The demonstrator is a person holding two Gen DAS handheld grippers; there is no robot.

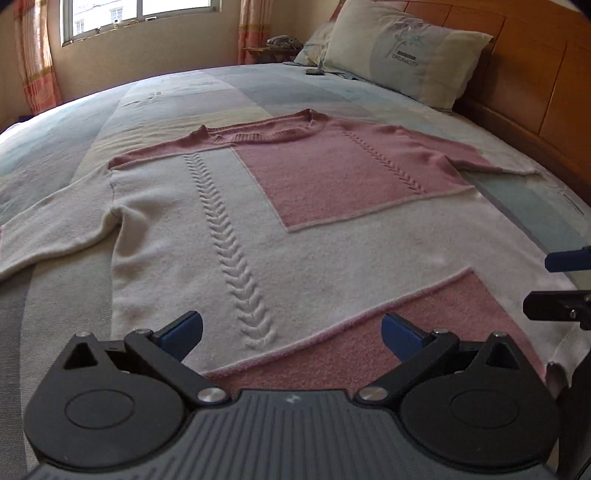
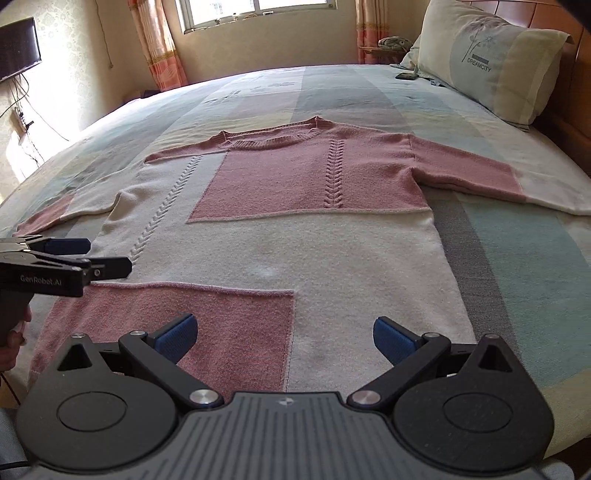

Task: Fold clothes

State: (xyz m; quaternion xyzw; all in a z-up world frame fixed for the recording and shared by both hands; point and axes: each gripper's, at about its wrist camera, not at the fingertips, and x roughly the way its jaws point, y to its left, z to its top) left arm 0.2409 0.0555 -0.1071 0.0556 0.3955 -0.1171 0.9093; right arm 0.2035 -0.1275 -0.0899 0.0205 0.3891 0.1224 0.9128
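Both my left gripper (image 1: 291, 334) and right gripper (image 2: 282, 338) gape wide over the hem, equally near. The sweater (image 2: 280, 236) lies flat on the bed (image 2: 517, 236), running lengthwise straight ahead, collar farthest.

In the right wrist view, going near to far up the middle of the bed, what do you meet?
Right hand-held gripper → sweater hem → pink chest panel → ribbed collar → bare bedspread → window.
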